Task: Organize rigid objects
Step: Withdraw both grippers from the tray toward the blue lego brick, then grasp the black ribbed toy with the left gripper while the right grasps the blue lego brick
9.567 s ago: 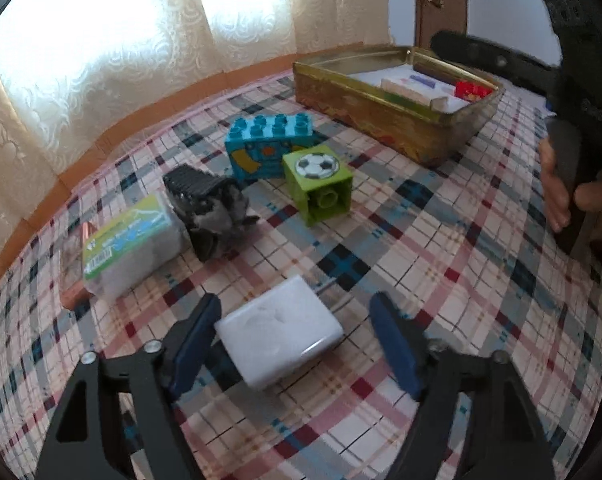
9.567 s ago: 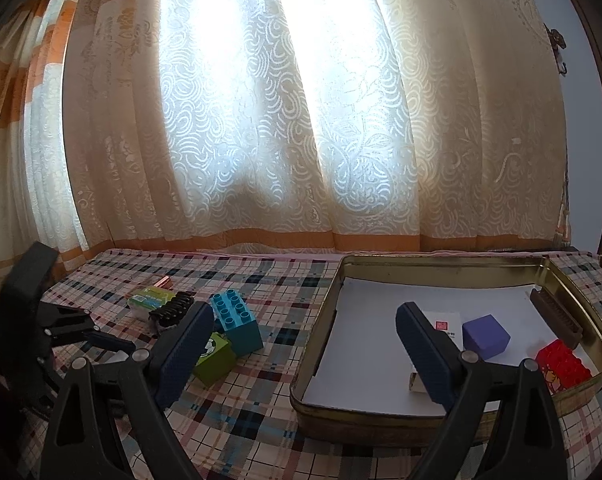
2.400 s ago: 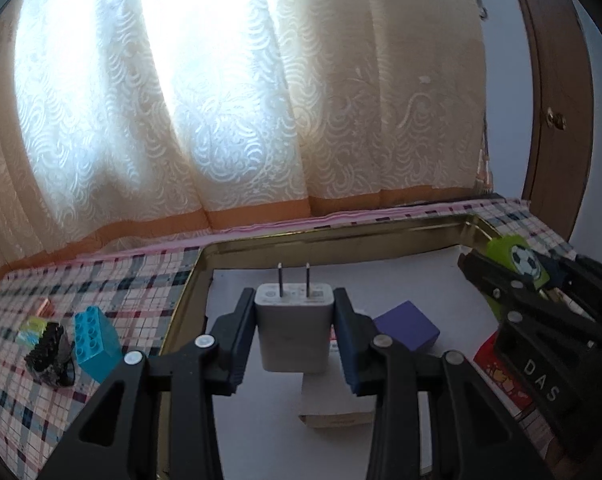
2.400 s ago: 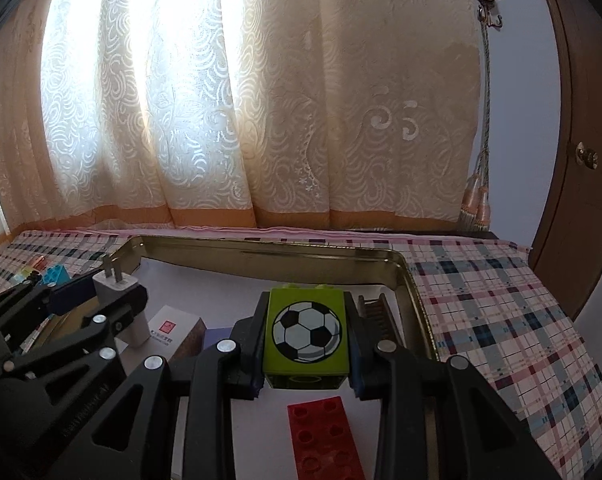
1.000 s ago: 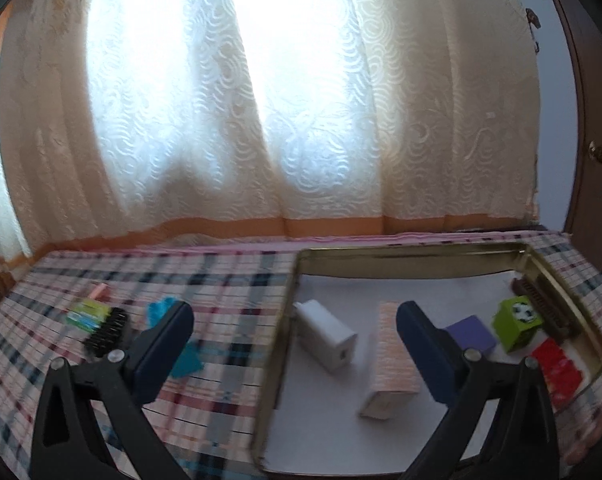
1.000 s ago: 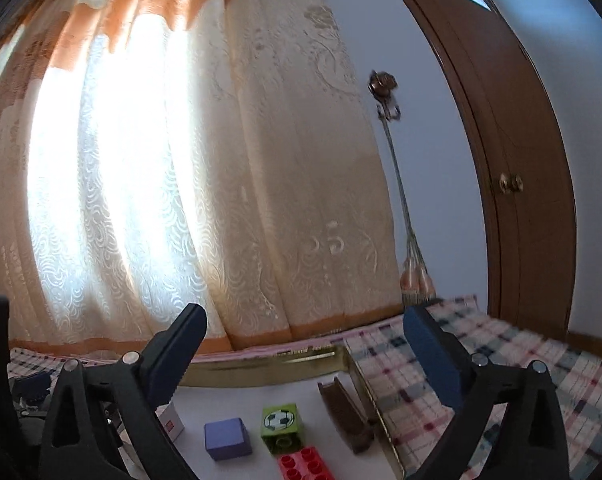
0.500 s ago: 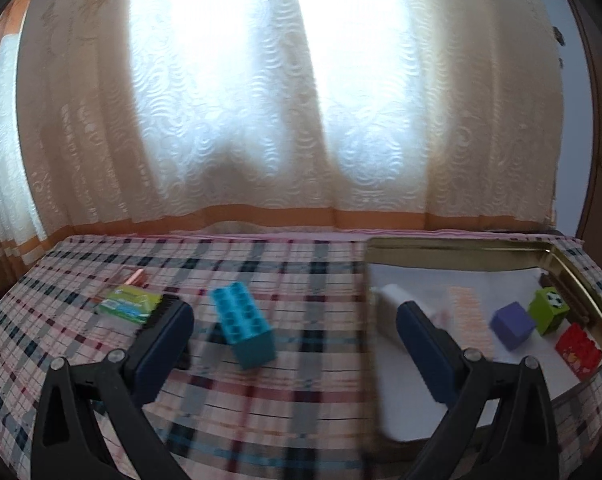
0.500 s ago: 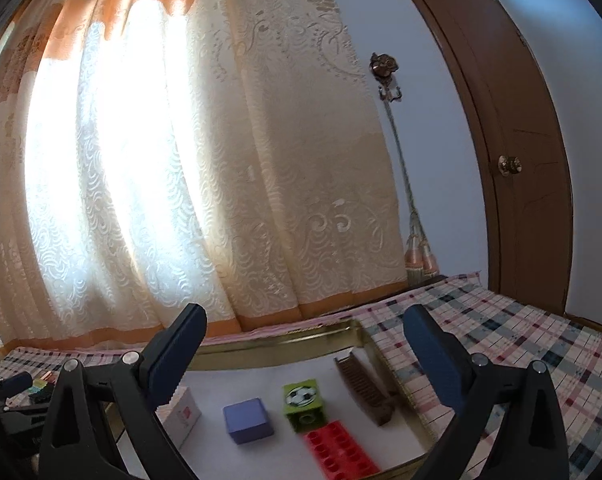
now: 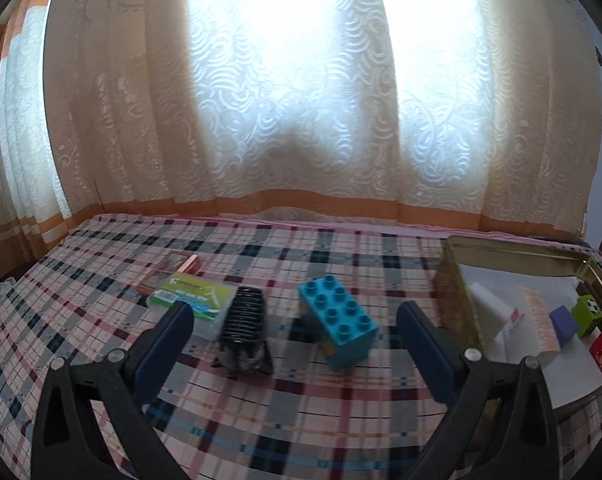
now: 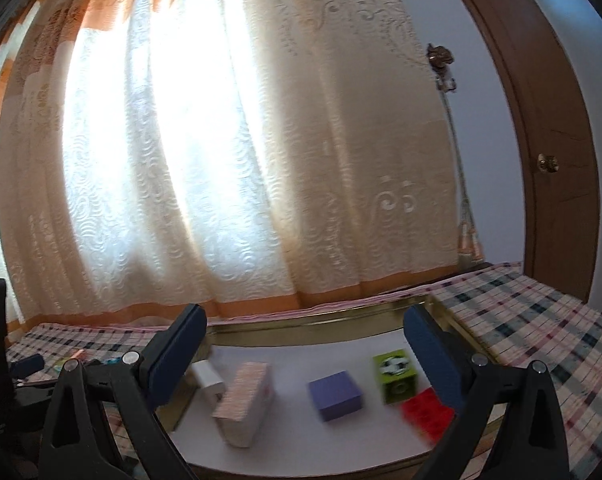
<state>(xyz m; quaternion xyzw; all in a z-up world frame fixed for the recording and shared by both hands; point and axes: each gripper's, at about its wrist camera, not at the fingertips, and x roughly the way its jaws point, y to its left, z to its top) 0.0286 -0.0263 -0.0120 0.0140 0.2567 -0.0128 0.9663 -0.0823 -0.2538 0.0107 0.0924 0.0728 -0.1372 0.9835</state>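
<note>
My left gripper [image 9: 297,344] is open and empty above the plaid cloth. Between its fingers lie a blue toy brick [image 9: 337,326] and a black ribbed clip [image 9: 243,326]; a green-labelled clear box [image 9: 191,304] lies to their left. The gold tin [image 9: 453,280] stands at the right. My right gripper [image 10: 301,356] is open and empty over the tin [image 10: 321,322]. Inside lie a white charger [image 10: 207,378], a pink patterned box [image 10: 247,406], a purple cube [image 10: 335,396], a green football cube [image 10: 395,370] and a red brick [image 10: 427,410].
A small reddish-brown box [image 9: 177,264] lies behind the green-labelled box. A lace curtain [image 9: 301,100] hangs along the table's far edge. A brown door [image 10: 557,160] stands at the right. The left gripper's body shows at the left edge of the right wrist view [image 10: 5,380].
My left gripper let the charger go in the tin and swung left over the blue brick and black clip. My right gripper let the football cube go and stays over the tin.
</note>
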